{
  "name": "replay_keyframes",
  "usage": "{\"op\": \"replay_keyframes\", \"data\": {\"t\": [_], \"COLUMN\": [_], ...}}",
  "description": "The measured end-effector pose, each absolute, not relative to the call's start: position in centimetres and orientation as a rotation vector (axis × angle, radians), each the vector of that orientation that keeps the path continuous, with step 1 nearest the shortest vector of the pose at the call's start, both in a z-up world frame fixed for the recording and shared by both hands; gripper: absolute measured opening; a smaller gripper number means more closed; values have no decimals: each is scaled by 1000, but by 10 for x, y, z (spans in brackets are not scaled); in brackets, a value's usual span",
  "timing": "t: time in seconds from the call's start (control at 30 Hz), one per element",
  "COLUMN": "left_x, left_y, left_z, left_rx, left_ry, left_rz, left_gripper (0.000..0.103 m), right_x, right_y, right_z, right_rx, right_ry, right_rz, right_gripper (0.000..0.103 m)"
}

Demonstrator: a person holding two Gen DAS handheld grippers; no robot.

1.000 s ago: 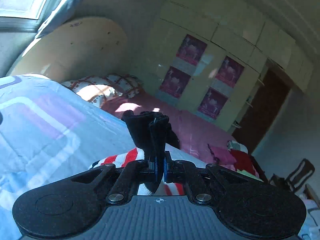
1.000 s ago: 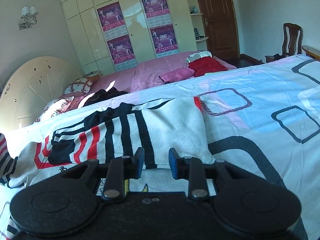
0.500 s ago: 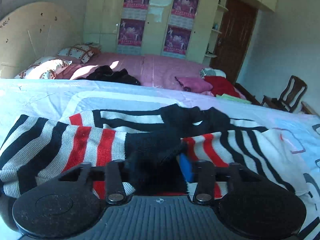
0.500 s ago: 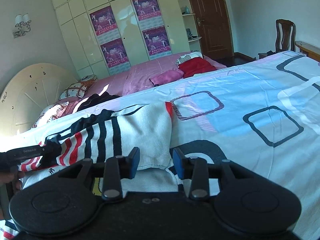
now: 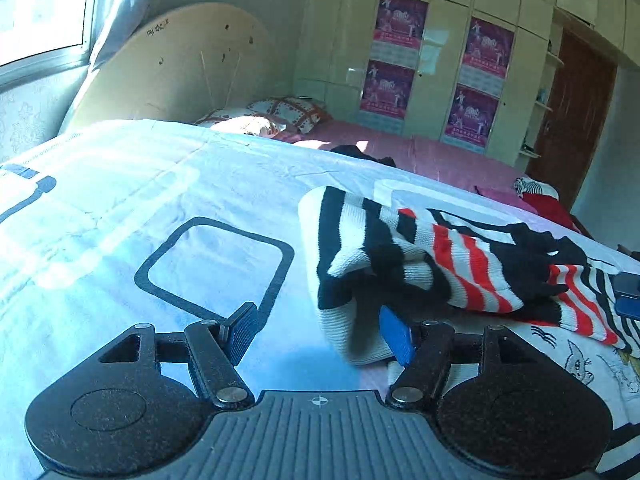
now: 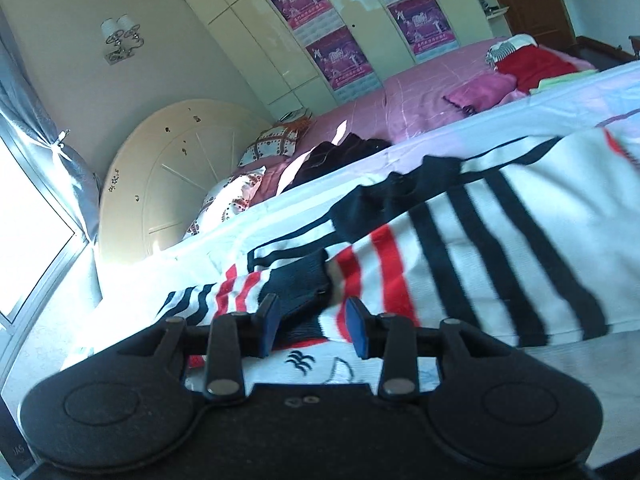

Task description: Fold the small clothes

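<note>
A small white sweater with black and red stripes lies on the patterned bed sheet, one sleeve folded across its body. My left gripper is open and empty, low over the sheet at the sweater's left edge, its right finger beside the folded sleeve. In the right wrist view the same sweater fills the middle. My right gripper is open, its fingers on either side of the black sleeve cuff, not closed on it.
A second bed with a pink cover stands behind, with pillows, dark clothes and red and pink clothes. A round headboard, wardrobe with posters, window and brown door surround the beds.
My left gripper laid the sleeve over the sweater, opened and let it go, then drew back to the left. My right gripper moved left to the sleeve cuff and stays open.
</note>
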State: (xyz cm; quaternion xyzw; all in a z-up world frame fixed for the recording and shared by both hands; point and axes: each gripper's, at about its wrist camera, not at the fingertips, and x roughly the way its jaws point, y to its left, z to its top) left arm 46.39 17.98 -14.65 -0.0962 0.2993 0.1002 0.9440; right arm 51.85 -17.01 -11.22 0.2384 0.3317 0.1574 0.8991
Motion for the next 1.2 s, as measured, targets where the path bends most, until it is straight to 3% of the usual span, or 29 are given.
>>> {"op": "replay_keyframes", "data": {"t": [0.4, 0.43, 0.5, 0.83, 1.2], "left_x": [489, 489, 490, 487, 502], "left_y": [184, 184, 184, 181, 148], "left_z": [-172, -172, -172, -168, -163], "left_rx": [-119, -117, -116, -166, -230], "left_ry": [652, 652, 652, 657, 634], "left_rz": [167, 164, 161, 161, 82], "left_gripper": [66, 66, 66, 67, 67], "right_x": [555, 558, 563, 526, 531], "right_y": [-136, -134, -129, -129, -156], "right_z": [-148, -150, -149, -54, -51], "right_rx": [593, 603, 576, 212, 147], "right_ry": [786, 790, 790, 505, 473], "right_rz": [286, 284, 286, 328, 279], "right_gripper": [34, 31, 6, 5, 6]}}
